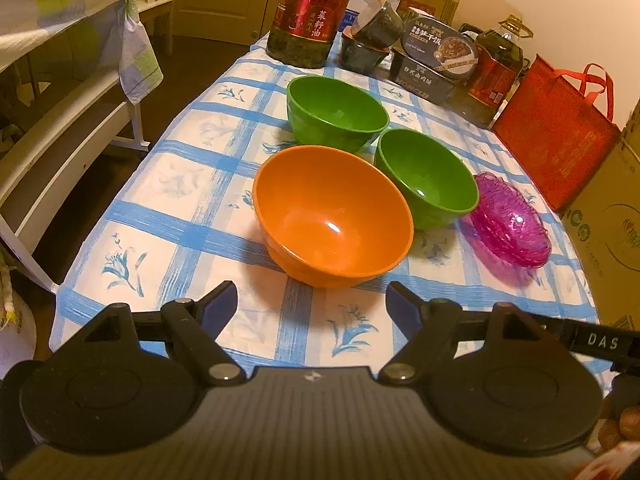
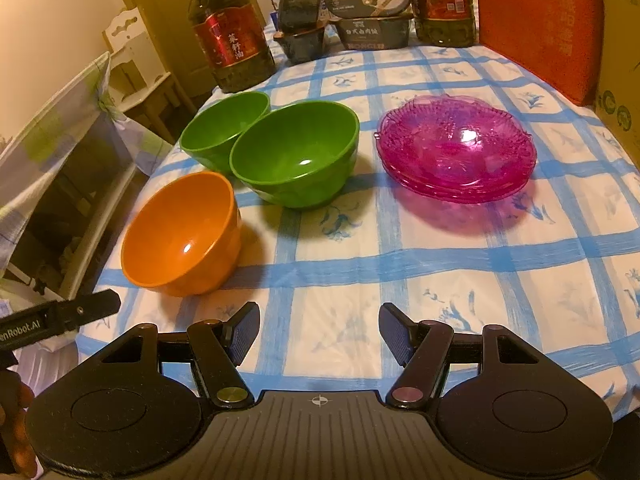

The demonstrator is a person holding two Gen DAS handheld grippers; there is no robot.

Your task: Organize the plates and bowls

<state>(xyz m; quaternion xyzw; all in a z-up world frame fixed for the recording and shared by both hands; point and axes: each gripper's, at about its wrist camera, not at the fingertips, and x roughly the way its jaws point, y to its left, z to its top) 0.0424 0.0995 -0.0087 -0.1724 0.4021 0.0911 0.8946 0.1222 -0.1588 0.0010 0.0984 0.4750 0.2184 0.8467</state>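
An orange bowl (image 1: 334,216) (image 2: 182,236) stands on the blue-checked tablecloth nearest the front. Two green bowls stand behind it, one nearer (image 1: 426,178) (image 2: 294,152) and one farther (image 1: 336,110) (image 2: 224,126). A stack of pink see-through plates (image 1: 510,220) (image 2: 456,148) lies to the right of them. My left gripper (image 1: 312,304) is open and empty, just in front of the orange bowl. My right gripper (image 2: 319,326) is open and empty, above the cloth, in front of the gap between bowls and plates.
At the table's far end stand two oil bottles (image 1: 310,8) (image 1: 494,72), dark food boxes (image 2: 370,12) and black pots (image 2: 300,24). A red bag (image 1: 556,136) and a cardboard box (image 1: 612,216) line the right edge. White furniture (image 1: 60,140) stands left of the table.
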